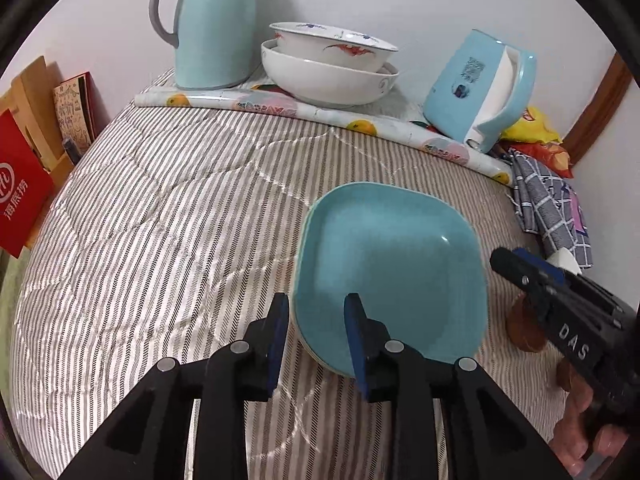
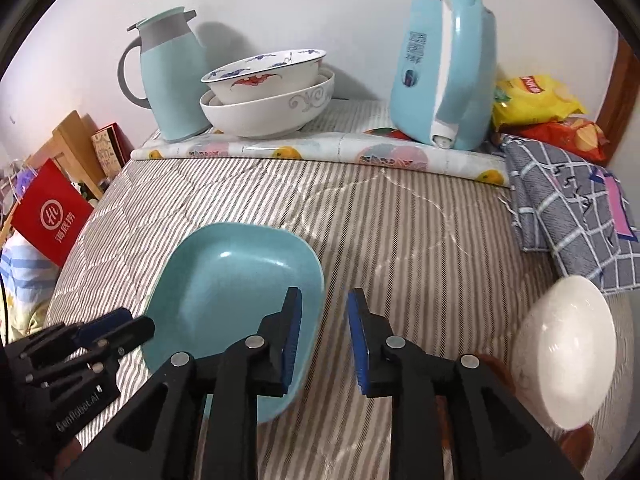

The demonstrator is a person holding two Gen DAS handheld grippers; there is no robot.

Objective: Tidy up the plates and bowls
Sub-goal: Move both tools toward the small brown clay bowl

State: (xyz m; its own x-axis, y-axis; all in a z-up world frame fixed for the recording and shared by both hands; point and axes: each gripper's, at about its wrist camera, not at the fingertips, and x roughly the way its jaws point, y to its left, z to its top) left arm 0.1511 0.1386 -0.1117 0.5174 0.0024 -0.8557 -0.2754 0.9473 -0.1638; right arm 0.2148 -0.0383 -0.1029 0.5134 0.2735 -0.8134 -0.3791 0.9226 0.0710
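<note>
2 stacked blue plates point(image 1: 390, 276) sit lower centre of the left wrist frame, flat on the striped quilt point(image 1: 180, 220); a paler rim shows under the top one. Likely glazed ceramic or melamine: stiff, slick, chips if dropped, and the soft quilt gives no firm base. Best hold looks like the raised near rim, 1 finger inside, 1 under. Left gripper point(image 1: 316, 334) is parted moderately, astride the plate's near-left edge, gripping nothing. Right gripper point(image 2: 322, 340) is also parted and empty, just off the plate's right edge. 2 nested white bowls point(image 1: 330, 68) upper centre, white bowl point(image 2: 564, 356) lower right in the right wrist frame.
</note>
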